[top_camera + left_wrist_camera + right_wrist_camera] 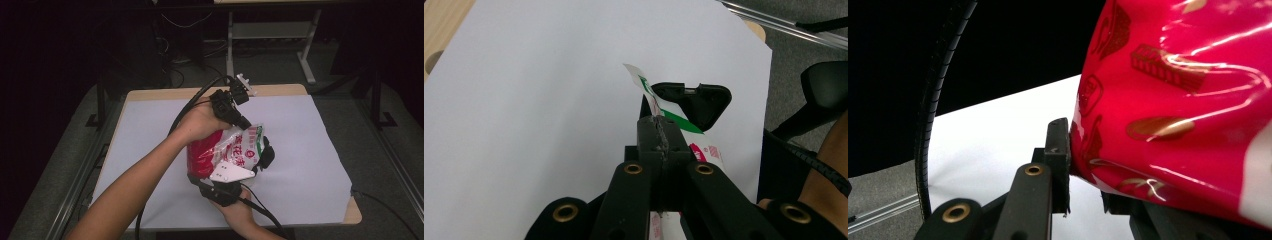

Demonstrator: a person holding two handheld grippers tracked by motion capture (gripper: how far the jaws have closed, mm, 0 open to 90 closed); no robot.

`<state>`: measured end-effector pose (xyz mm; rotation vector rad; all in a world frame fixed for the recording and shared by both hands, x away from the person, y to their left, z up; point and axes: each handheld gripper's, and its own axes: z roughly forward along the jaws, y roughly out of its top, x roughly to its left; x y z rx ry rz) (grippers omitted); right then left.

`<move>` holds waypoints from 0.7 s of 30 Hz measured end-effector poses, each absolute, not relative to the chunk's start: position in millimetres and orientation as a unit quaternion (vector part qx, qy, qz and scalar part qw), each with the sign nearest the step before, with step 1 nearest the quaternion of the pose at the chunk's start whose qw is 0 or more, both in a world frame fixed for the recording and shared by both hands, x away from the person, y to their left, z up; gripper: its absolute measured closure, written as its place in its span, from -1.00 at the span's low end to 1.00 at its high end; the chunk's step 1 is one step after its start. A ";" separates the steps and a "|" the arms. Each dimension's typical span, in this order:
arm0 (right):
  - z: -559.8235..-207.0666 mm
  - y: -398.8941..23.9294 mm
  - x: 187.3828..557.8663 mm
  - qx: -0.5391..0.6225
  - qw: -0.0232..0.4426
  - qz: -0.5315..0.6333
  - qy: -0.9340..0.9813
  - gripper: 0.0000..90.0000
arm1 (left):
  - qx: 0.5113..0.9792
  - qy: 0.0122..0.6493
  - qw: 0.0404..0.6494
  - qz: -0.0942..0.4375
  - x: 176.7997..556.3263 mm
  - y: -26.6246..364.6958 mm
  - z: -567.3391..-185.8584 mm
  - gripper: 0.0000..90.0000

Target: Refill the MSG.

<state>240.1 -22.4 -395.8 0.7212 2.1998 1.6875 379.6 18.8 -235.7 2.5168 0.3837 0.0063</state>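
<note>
Here both grippers clamp the sealed red-and-white bag (225, 150); contents hidden.

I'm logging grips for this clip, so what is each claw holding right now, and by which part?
Both hold the red and white snack bag. The left claw is shut on its thin top edge strip; the right claw clamps a fold of its red lower end.

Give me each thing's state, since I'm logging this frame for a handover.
Bag: red and white, crinkled, lifted off the table, held between both claws.
Left claw: shut on the bag's top edge.
Right claw: shut on the bag's red end.
Table: under a flat white sheet.
</note>
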 end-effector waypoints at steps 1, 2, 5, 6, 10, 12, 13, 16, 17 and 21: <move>-395.6 -22.5 240.1 0.250 0.138 0.584 0.760 0.70 | 0.945 0.144 0.293 0.001 379.9 18.5 -235.5 1.00; -395.4 -22.7 240.2 0.250 0.138 0.584 0.760 0.69 | 0.946 0.143 0.292 0.001 380.3 18.2 -235.5 1.00; -395.1 -23.2 240.5 0.252 0.136 0.584 0.760 0.70 | 0.945 0.144 0.293 0.001 381.2 16.8 -235.9 1.00; -395.0 -23.4 240.7 0.253 0.136 0.584 0.760 0.70 | 0.945 0.144 0.293 0.001 381.3 16.6 -235.8 1.00; -395.5 -23.7 241.1 0.252 0.137 0.582 0.761 0.70 | 0.945 0.142 0.293 0.001 381.3 17.2 -235.8 1.00; -395.7 -23.4 241.2 0.251 0.138 0.582 0.761 0.71 | 0.946 0.141 0.293 0.001 381.0 18.1 -235.4 1.00; -395.8 -23.4 241.2 0.251 0.138 0.581 0.762 0.71 | 0.945 0.142 0.295 0.001 380.7 18.3 -235.3 1.00; -395.9 -23.1 241.3 0.251 0.138 0.581 0.762 0.71 | 0.944 0.143 0.296 0.002 380.8 18.7 -235.6 1.00; -395.9 -23.0 241.2 0.250 0.137 0.582 0.762 0.71 | 0.944 0.144 0.296 0.002 380.8 18.8 -235.7 1.00; -396.0 -22.8 241.5 0.249 0.137 0.582 0.762 0.71 | 0.945 0.143 0.294 0.002 381.0 18.6 -236.1 1.00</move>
